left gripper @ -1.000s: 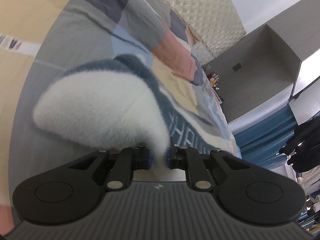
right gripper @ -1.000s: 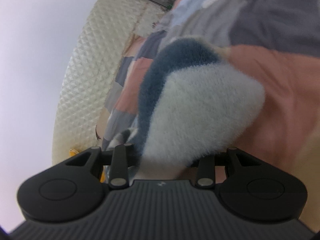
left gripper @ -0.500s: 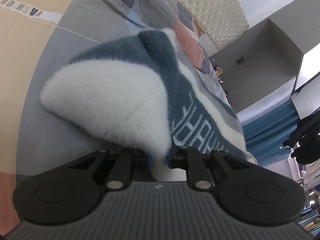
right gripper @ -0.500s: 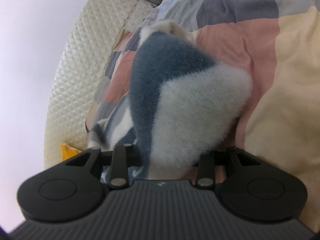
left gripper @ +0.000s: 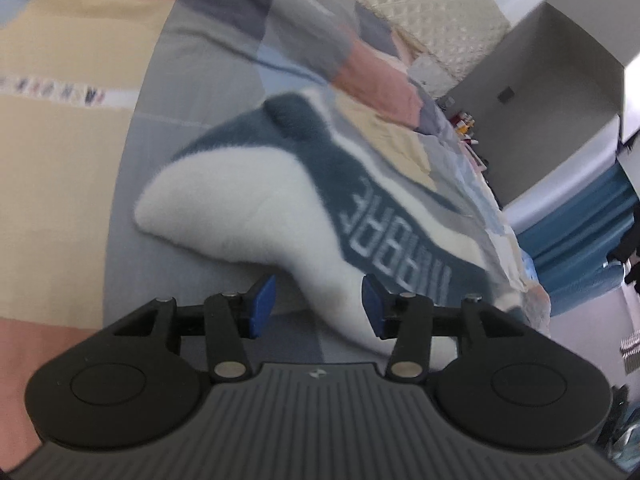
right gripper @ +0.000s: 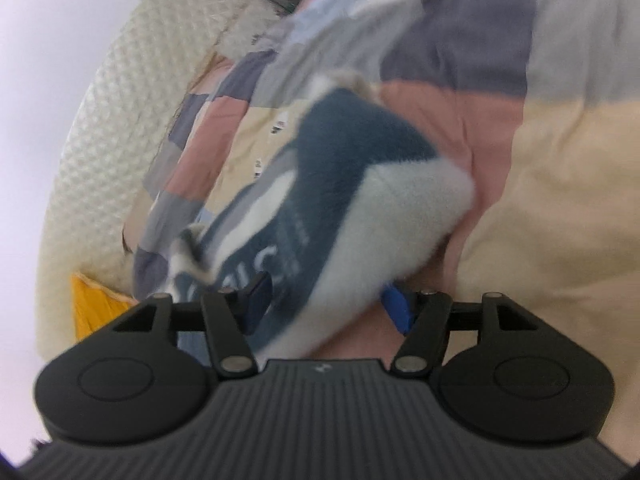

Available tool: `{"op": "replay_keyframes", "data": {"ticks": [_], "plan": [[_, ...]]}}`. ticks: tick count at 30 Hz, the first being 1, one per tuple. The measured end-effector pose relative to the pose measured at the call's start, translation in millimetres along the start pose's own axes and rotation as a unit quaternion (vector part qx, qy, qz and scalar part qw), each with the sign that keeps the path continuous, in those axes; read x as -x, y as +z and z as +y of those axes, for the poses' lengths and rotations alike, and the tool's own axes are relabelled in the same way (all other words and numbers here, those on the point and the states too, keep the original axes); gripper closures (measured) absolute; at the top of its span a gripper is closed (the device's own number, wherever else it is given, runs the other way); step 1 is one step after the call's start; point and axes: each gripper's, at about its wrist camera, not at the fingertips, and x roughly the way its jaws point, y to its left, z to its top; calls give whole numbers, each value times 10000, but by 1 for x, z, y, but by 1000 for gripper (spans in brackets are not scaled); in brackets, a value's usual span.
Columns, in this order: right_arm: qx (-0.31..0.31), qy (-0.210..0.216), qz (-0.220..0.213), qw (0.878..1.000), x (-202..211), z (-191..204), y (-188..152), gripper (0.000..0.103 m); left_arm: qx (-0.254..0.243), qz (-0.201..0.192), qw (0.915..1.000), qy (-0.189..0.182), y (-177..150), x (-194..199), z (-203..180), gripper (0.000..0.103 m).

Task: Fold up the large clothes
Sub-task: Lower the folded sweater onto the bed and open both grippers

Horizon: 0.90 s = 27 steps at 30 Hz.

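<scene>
Both tongs, left (left gripper: 318, 309) and right (right gripper: 327, 309), are spreading apart, fleece garment (left gripper: 256, 200) lying loose between their pads.

The fleece garment (left gripper: 304, 184) carries pale block letters on its dark blue band, running toward four o'clock in the left wrist view; mirrored and blurred, they cannot be read surely. Small print on the bedspread (left gripper: 60, 92) is illegible.

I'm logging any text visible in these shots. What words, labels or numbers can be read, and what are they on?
Fleece garment, left wrist view: pale block capitals on its dark blue band, seen rotated; roughly "...BRE", the rest too blurred to read.
Same band, right wrist view: letters blurred, unreadable.
Patchwork bed cover: a white strip of small print, too blurred to read.
Nothing else legible.
</scene>
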Motion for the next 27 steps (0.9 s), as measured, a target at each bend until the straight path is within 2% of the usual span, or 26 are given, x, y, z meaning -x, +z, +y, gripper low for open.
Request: {"op": "replay_keyframes", "data": {"ticks": [8,12,15,19,27], "plan": [[1257,235,-440,9908,91,61,-4,39,-969,-479,9938,250,-13,103,-76,49],[1977,133,-666,9779,144,91,-12,39,-1276,-736,9887,276,-29,159,-111,49],[2430,100,-853,9662,181,108,-22,39,-1655,-959,9804,463,-47,200,-137,49],[2860,163,-1107,9517,233,125,-39,40,-1985,-1169,9719,491,-76,252,-164,49],[3398,324,-1401,9294,317,141,-82,39,-2257,-1563,9609,371,-143,350,-194,49]]}}
